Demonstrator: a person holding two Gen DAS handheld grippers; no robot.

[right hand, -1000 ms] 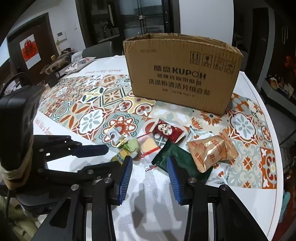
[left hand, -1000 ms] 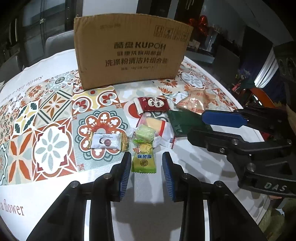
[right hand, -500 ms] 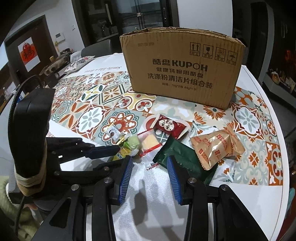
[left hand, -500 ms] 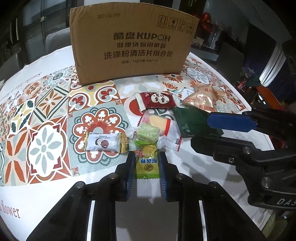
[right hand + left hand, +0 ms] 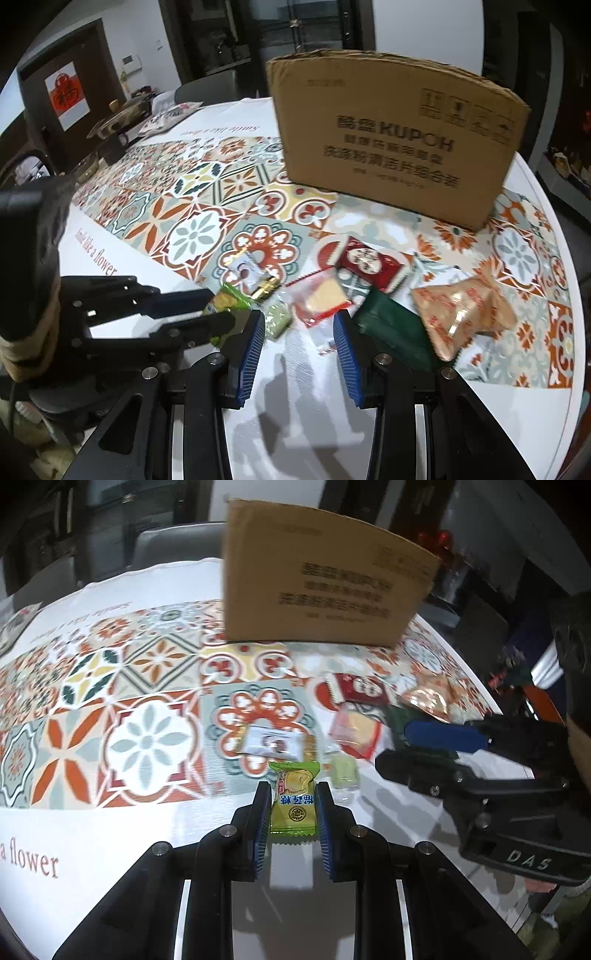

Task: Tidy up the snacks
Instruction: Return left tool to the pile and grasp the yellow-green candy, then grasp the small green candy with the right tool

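Moved: since half a second ago my left gripper (image 5: 291,805) has clamped the green candy packet (image 5: 293,800) and lifted it off the tablecloth (image 5: 110,842); now it hangs between my blue pads (image 5: 263,812), clear of the pile.
Left fingers: clenched on that packet, one pad on each long edge, printed face toward the camera.
Right fingers: my right gripper (image 5: 299,343) is spread wide and grasps nothing; white cloth shows between the pads.
Right gripper position: low over the near edge of the pile, just in front of the dark green pouch (image 5: 391,325).
Hard to make out: left view is smeared by motion, so the box lettering and the small wrappers are blurred.
Hidden: in the right view, my left gripper's fingers cover most of the green candy packet; only its top corner shows.
Cut off: the dark green pouch sits partly behind my right pad and under the golden bag (image 5: 461,317).
Container: cardboard box (image 5: 391,136) stands upright at the far side of the cloth, open at the top.
Box contents: cannot tell, neither camera looks over the rim.
Pile on the cloth: red packet (image 5: 369,264), clear red-edged wrapper (image 5: 325,297), pale green sweet (image 5: 279,319), gold-ended white candy (image 5: 247,275), all close together.
Pile versus box: well apart, patterned tiles between them.
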